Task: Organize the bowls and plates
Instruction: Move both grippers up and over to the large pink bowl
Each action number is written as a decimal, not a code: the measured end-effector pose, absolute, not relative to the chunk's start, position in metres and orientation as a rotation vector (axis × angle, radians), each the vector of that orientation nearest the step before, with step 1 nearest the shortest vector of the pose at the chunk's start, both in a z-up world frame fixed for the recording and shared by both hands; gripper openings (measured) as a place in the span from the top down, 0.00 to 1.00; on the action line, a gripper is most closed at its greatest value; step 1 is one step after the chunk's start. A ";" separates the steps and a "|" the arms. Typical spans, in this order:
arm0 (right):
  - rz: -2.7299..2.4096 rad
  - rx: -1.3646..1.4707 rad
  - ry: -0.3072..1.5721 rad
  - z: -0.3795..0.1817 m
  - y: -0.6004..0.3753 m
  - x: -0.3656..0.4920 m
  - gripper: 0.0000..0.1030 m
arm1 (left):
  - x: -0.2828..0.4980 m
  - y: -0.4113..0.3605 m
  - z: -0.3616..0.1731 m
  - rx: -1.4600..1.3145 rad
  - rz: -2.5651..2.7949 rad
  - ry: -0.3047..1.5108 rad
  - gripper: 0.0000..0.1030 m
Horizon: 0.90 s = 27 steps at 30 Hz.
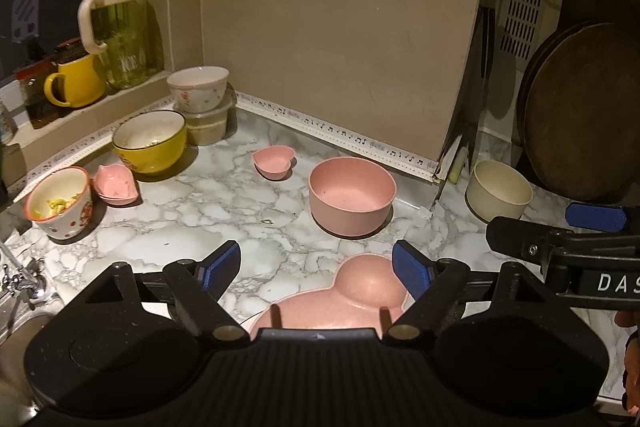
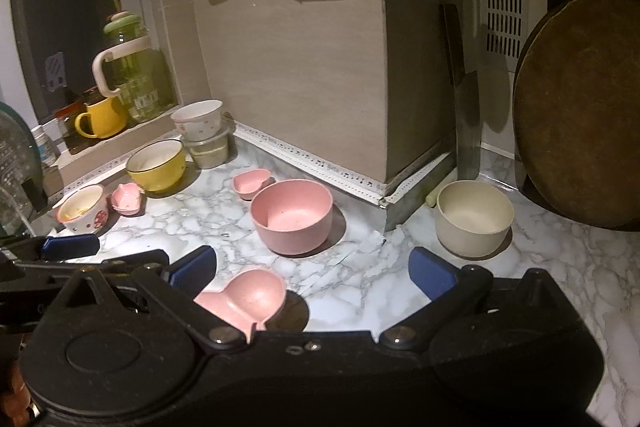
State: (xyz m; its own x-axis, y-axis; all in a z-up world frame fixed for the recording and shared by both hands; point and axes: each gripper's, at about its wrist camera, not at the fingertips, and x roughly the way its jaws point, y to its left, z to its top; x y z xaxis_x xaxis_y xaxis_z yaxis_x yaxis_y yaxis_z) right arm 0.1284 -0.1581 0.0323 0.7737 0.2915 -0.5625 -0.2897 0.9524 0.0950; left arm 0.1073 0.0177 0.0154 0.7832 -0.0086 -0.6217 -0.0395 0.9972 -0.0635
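Broadly, a white marble-patterned tabletop [image 1: 192,227] fills a dim kitchen corner, backed by a beige tiled wall [image 1: 340,47], with a window ledge on the left and a large round wooden chopping board [image 2: 580,107] leaning at the right. On the ledge stand a tall green glass jug [image 1: 124,27] and a yellow mug [image 1: 78,81]. A steel tap [image 1: 24,279] shows at the left edge.

Across the tabletop sit a round pink plastic bowl [image 2: 292,219] near the middle, a cream round bowl [image 2: 474,217] to its right, and a yellow ceramic bowl [image 1: 150,141] at the left. A small pink heart-shaped dish [image 1: 274,161] lies just behind the pink bowl.

Nearest the cameras, a pink bear-shaped divided plate [image 1: 360,291] rests flat on the tabletop. The left gripper [image 1: 320,271] hangs above it with its blue-padded fingers spread wide, holding nothing; the plate's ear lies between them, untouched. The right gripper [image 2: 320,271] stands fully spread and empty, the plate just beside its left finger.
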 end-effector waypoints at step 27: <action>0.281 0.083 0.890 -0.024 -0.138 0.290 0.09 | 0.275 0.049 -0.039 -0.233 0.138 0.941 0.19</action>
